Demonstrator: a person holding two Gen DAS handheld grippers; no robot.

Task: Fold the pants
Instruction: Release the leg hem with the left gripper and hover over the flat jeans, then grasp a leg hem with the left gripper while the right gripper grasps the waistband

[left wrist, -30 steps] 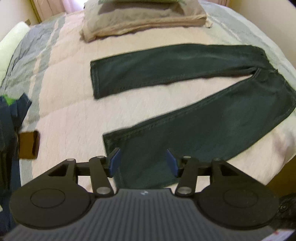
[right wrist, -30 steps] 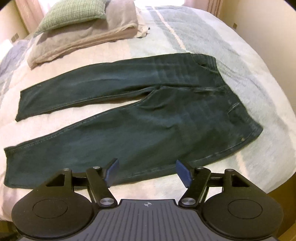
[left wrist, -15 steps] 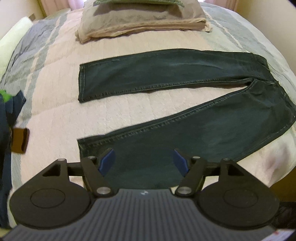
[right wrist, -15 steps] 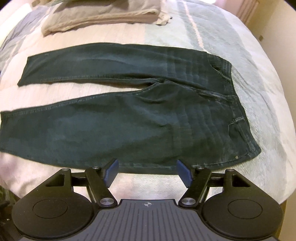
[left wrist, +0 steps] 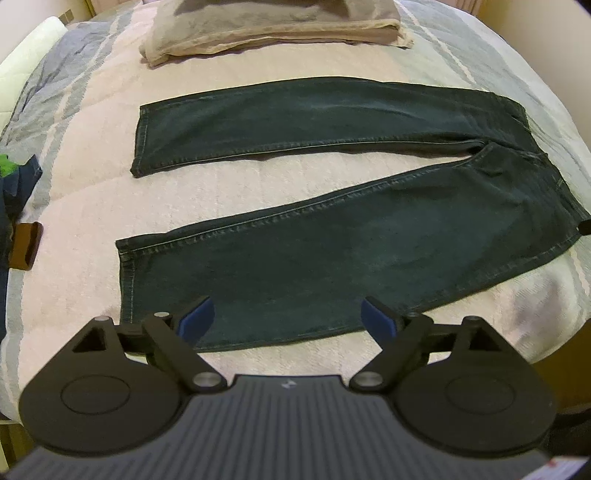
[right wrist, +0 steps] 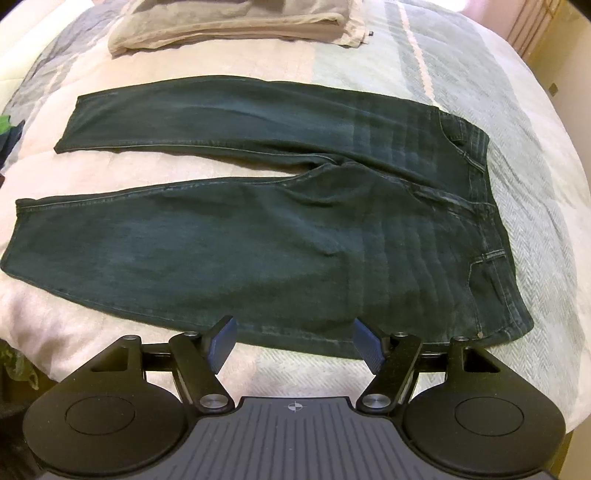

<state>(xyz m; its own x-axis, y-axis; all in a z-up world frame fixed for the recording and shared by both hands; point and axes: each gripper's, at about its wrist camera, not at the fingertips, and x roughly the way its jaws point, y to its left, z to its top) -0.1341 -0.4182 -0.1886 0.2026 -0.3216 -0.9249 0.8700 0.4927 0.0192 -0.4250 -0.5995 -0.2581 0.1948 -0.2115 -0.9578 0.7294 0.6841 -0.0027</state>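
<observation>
Two sets of tongs here, both pointing down at a bed (left wrist: pixel 92 206) with a pale quilted cover, and neither one is pinching anything. The pants (left wrist: pixel 332 251) are dark denim, spread flat across the middle of the bed with the legs in a V: cuffs toward 9 o'clock, waistband toward 3 o'clock. In the left wrist view, the left tongs (left wrist: pixel 288 319) hang over the lower edge of the near leg, close to its cuff, and the jaws are opening right now, with denim showing in the gap but no pad visibly pressing on it. In the right wrist view, the right tongs (right wrist: pixel 295 339) are spread wide over the near edge of the pants (right wrist: pixel 295 236), up by the hip end, with the pads clear of the fabric as far as I can see. Up at 12 o'clock there's a stack of beige pillows (left wrist: pixel 273 29). Over at 9 o'clock, on the bed's edge, there's some dark blue fabric (left wrist: pixel 18 184) with a green bit, and a small brown object (left wrist: pixel 24 245) I can't make out.
</observation>
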